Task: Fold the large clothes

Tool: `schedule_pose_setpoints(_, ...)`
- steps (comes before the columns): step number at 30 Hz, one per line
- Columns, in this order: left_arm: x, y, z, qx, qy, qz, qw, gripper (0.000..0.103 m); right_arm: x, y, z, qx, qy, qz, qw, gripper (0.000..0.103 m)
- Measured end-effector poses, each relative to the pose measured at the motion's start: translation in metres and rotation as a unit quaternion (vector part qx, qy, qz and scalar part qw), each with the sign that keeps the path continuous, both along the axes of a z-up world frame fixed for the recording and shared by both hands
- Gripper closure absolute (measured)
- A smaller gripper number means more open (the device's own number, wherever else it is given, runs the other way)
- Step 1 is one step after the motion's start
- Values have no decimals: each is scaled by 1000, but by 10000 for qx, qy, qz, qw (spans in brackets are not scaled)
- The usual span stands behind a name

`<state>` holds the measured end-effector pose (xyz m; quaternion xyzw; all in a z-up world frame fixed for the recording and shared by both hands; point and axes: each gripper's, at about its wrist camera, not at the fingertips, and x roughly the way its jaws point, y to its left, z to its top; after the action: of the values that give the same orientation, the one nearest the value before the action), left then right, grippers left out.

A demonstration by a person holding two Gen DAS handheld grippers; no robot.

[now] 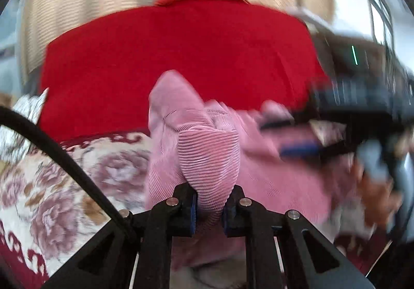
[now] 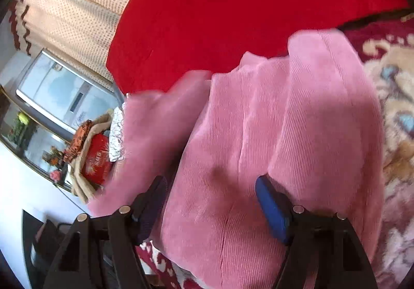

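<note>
A pink ribbed corduroy garment (image 1: 207,149) is heaped on the floral bedspread (image 1: 51,185), just below a red cushion (image 1: 181,56). Soft, limp, light; best taken at an edge. Left gripper (image 1: 210,208) is clamped on a fold; right gripper (image 2: 212,201) is spread wide, nothing held.

1. You are in a home bedroom: a floral bedspread (image 1: 77,172) covers the bed, with a big red pillow (image 1: 181,56) on it.
2. Beige dotted curtains (image 2: 77,4) hang behind, beside a cluttered glass-topped side table (image 2: 31,144).
</note>
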<state>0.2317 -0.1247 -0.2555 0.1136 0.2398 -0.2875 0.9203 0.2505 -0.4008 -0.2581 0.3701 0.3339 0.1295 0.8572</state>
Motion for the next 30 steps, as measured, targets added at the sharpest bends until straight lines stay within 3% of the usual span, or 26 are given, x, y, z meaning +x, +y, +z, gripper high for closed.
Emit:
schedule_pose_setpoints(3,-4,-3,-5,182,-151,-63,9997,89,2,1,12,252,-179,252,9992,28)
schedule_pose_setpoints(6,4,6,-3,-80,61,-87,9999,89,12,9,25,347,-303,548,9974,28)
schedule_pose_setpoints(12,-4,5,-4,45,-52,-173,9998,89,59,41,21,590,12,1128,9919,27)
schedule_pose_setpoints(15,0,8,-4,35,-11,-205,9998,89,80,61,20,319,202,1202,9920,27)
schedule_pose_setpoints(16,1,10,-4,71,-20,-225,9997,88,86,65,17,159,241,1146,9930,31)
schedule_pose_setpoints(17,0,12,-2,125,-33,-247,9996,88,92,68,13,-20,338,1082,9936,49)
schedule_pose_setpoints(19,-1,21,3,114,141,-452,9988,81,101,64,-6,-156,566,1056,9927,68)
schedule_pose_setpoints(21,-4,39,13,-157,249,-725,9969,66,102,51,-17,138,519,1022,9933,74)
schedule_pose_setpoints(23,-5,64,26,-562,237,-863,9944,44,99,47,-15,120,484,1022,9935,76)
schedule_pose_setpoints(25,3,99,39,-1136,222,-615,9914,33,95,50,-12,-27,393,1025,9940,76)
schedule_pose_setpoints(26,11,111,41,-1335,328,-413,9896,33,94,52,-11,-96,359,1008,9942,77)
schedule_pose_setpoints(28,42,133,33,-1744,1017,85,9794,33,94,55,-10,-126,343,974,9946,77)
schedule_pose_setpoints(30,71,145,13,-2204,1875,452,9562,35,94,57,-11,-91,370,960,9947,76)
